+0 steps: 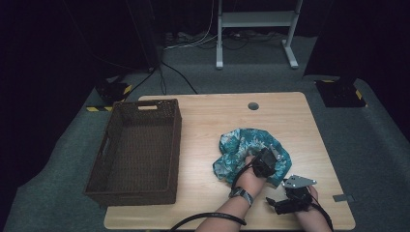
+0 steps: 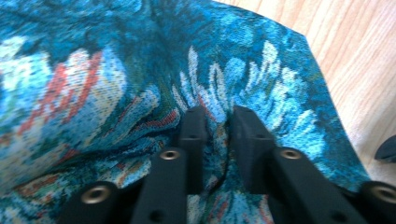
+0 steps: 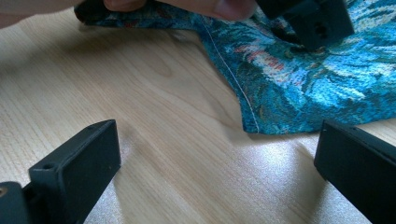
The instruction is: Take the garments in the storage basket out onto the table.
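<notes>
Left gripper view: gripper (image 2: pixel 219 123) pinches unlabelled floral cloth (image 2: pixel 116 70).

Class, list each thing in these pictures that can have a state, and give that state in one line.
Cloth: crumpled on the table.
Basket: upright, nothing in it.
Left gripper: shut on cloth, a fold pinched between its jaws.
Right gripper: open, low over bare table.
</notes>
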Motion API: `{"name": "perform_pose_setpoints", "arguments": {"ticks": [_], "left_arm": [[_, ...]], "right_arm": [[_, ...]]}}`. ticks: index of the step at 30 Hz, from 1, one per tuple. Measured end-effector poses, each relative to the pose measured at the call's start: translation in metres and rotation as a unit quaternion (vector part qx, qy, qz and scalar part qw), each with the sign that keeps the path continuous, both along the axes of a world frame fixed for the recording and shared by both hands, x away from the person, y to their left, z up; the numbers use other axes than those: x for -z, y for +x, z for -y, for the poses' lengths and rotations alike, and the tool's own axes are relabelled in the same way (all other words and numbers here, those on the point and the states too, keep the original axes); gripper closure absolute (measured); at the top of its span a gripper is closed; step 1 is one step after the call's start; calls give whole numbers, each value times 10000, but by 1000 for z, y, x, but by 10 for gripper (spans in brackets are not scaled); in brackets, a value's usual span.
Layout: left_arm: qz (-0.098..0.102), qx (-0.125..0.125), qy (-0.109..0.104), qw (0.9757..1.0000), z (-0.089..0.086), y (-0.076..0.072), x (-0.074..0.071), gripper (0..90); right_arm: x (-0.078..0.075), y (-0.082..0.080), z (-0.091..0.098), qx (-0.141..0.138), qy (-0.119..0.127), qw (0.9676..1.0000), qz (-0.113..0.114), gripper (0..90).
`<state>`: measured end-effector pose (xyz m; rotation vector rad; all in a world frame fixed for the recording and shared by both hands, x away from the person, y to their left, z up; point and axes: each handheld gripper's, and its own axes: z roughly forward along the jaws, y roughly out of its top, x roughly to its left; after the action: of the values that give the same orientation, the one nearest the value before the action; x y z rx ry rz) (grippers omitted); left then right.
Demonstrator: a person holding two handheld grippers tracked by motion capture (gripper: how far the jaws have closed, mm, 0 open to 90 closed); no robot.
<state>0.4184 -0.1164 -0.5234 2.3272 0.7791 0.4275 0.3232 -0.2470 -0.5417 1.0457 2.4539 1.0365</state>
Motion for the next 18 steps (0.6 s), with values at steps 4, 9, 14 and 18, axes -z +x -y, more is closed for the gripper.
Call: {"name": "perform_pose_setpoints", "arguments": {"ticks": [4, 9, 14, 18], "left_arm": [[56, 36, 60, 10000, 6, -2, 1, 889], [99, 17, -68, 9999, 3, -2, -5, 896], [271, -68, -427, 9987, -4, -1, -29, 896], [411, -144, -647, 9970, -13, -2, -50, 896]], "right_arm": [[0, -1, -1, 4, -32, 10000, 10, 5], [0, 0, 0, 4, 5, 10000, -3, 5], [0, 0, 0, -18, -19, 10000, 1, 5], [0, 0, -1, -12, -34, 10000, 16, 5]]}}
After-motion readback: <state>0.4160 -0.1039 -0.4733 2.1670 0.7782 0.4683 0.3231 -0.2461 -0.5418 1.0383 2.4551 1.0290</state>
